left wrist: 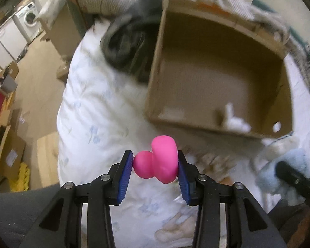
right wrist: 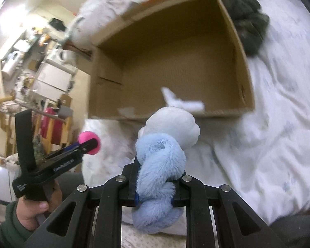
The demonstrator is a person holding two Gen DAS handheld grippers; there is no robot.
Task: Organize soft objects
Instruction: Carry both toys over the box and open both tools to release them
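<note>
My left gripper [left wrist: 155, 165] is shut on a pink squishy toy [left wrist: 159, 161], held above the white bedding in front of the open cardboard box [left wrist: 196, 124]. In the right wrist view the left gripper [right wrist: 88, 142] and the pink toy [right wrist: 86, 137] show at the left. My right gripper [right wrist: 155, 177] is shut on a light blue and white plush toy [right wrist: 161, 161], just short of the box's [right wrist: 248, 78] near wall. The plush also shows in the left wrist view [left wrist: 287, 165]. A small white soft item [left wrist: 235, 122] lies inside the box, also visible in the right wrist view [right wrist: 181, 102].
The box sits on a bed with a white floral duvet [left wrist: 97, 107]. A dark garment [left wrist: 130, 47] lies beside the box, and shows in the right wrist view [right wrist: 248, 29]. Cardboard boxes [left wrist: 8, 153] and a washing machine [left wrist: 29, 18] stand on the floor to the left.
</note>
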